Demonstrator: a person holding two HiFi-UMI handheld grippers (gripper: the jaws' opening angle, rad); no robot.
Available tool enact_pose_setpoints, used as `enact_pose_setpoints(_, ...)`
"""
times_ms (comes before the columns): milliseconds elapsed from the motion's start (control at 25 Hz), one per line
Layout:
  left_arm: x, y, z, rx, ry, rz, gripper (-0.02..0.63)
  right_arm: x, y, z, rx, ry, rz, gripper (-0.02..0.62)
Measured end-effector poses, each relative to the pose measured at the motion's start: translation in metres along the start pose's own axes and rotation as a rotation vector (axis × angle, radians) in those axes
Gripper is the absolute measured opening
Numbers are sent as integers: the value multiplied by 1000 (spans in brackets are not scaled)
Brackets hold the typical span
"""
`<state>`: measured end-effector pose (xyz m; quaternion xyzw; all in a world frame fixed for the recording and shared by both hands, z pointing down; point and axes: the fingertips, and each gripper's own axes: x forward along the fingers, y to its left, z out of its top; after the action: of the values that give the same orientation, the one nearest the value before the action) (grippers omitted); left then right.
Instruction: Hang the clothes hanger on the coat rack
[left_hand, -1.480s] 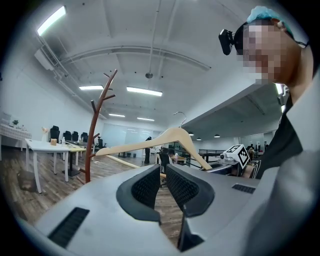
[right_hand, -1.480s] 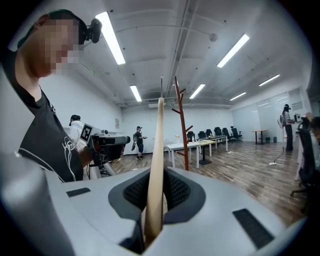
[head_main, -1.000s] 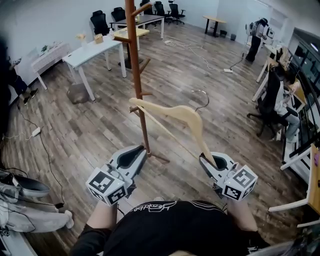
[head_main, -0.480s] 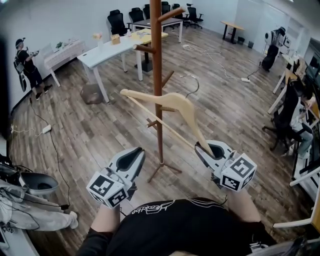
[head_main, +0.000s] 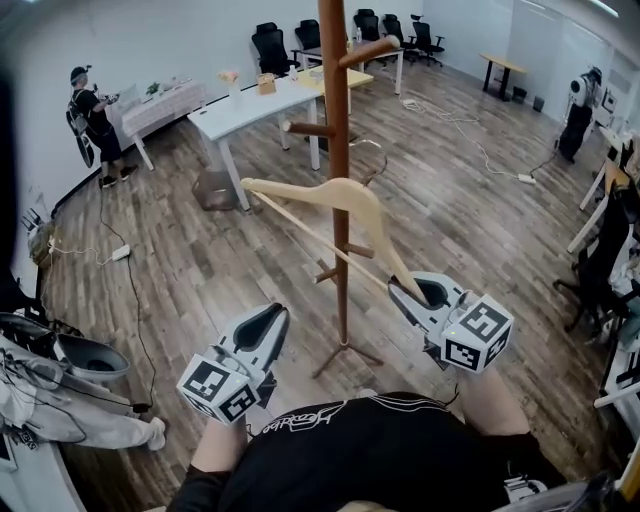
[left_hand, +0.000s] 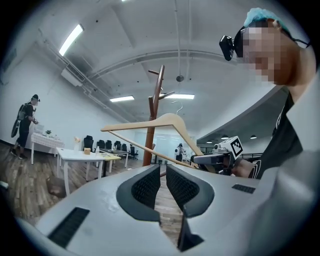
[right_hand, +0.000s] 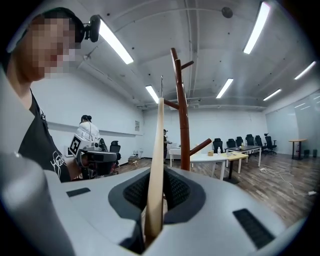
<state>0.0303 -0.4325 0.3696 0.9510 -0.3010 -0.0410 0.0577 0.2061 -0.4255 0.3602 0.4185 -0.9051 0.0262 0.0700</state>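
A pale wooden clothes hanger (head_main: 290, 190) with a metal hook (head_main: 376, 160) is held up in front of the brown coat rack (head_main: 337, 100). My right gripper (head_main: 408, 290) is shut on one end of the hanger (right_hand: 159, 165), which rises from between its jaws. From the right gripper view the rack pole (right_hand: 181, 110) stands just beyond the hanger. My left gripper (head_main: 278, 312) hangs left of the pole's foot, shut with nothing in it. Its own view shows the hanger (left_hand: 170, 119) crossing the rack (left_hand: 154, 115), with the right gripper (left_hand: 215, 159) beside them.
White tables (head_main: 255, 105) and black office chairs (head_main: 268, 45) stand beyond the rack. A person (head_main: 88, 110) stands at the far left, another (head_main: 580, 100) at the far right. Cables (head_main: 470, 140) trail over the wood floor. Grey gear (head_main: 85, 360) lies at the near left.
Both grippers and the hanger have closed in on the coat rack. The pole has moved from left of the hanger to the view's centre, directly behind the hanger's middle.
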Motion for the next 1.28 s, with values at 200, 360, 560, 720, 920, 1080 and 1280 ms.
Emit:
enact_pose_setpoints(200, 11, 17, 3, 3, -2, 60, 43, 20, -26, 11, -16, -2, 32, 61)
enact_pose_setpoints(360, 16, 28, 11, 5, -12, 93, 43, 36, -38, 22, -24, 6, 54, 61)
enact_pose_setpoints(560, 13, 43, 8, -5, -3, 131, 43, 52, -45, 26, -27, 15, 76, 61)
enact_pose_setpoints(720, 8, 48, 7, -10, -20, 157, 43, 60, -47, 22, -18, 31, 90, 61)
enact_pose_setpoints(920, 1, 56, 5, -13, -42, 185, 42, 67, -51, 16, -5, 61, 85, 61)
enact_pose_setpoints(1080, -3, 54, 4, -30, -44, 196, 43, 68, -55, 14, 24, 82, 89, 61)
enact_pose_setpoints(1280, -7, 51, -1, -46, -45, 201, 42, 70, -59, 4, 55, 116, 80, 61)
